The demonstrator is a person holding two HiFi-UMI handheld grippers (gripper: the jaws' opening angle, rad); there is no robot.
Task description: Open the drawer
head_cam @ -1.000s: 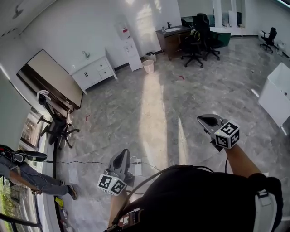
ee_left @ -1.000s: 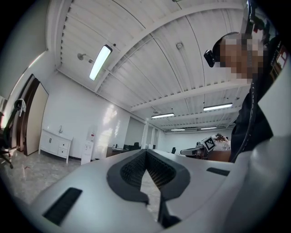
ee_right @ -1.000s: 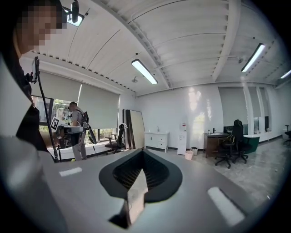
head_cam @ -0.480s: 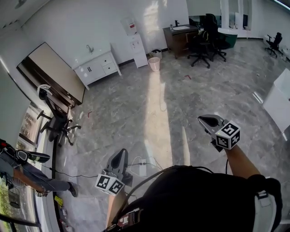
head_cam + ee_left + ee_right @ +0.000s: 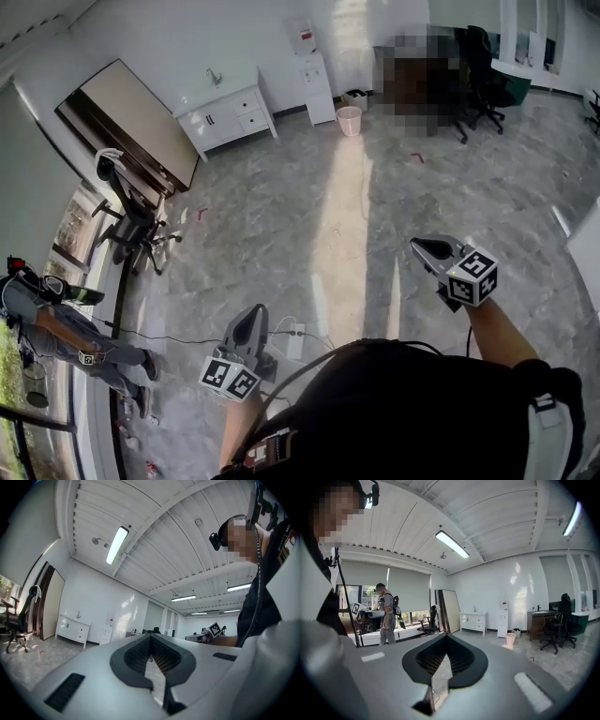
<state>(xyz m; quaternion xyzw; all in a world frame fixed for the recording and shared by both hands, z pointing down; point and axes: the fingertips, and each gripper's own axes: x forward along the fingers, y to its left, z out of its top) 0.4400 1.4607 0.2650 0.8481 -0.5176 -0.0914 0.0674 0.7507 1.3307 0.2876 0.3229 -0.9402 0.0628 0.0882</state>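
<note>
In the head view, the left gripper (image 5: 250,321) and right gripper (image 5: 427,249) are held over grey floor (image 5: 309,216), well apart from the white drawer cabinet (image 5: 230,117) across the room. In the left gripper view, the jaws are seen pressed together, with nothing between them. In the right gripper view, the jaws are likewise seen together and empty.

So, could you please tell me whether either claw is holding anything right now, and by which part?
Nothing is held: the left claw and the right claw are both shut and empty.
</note>
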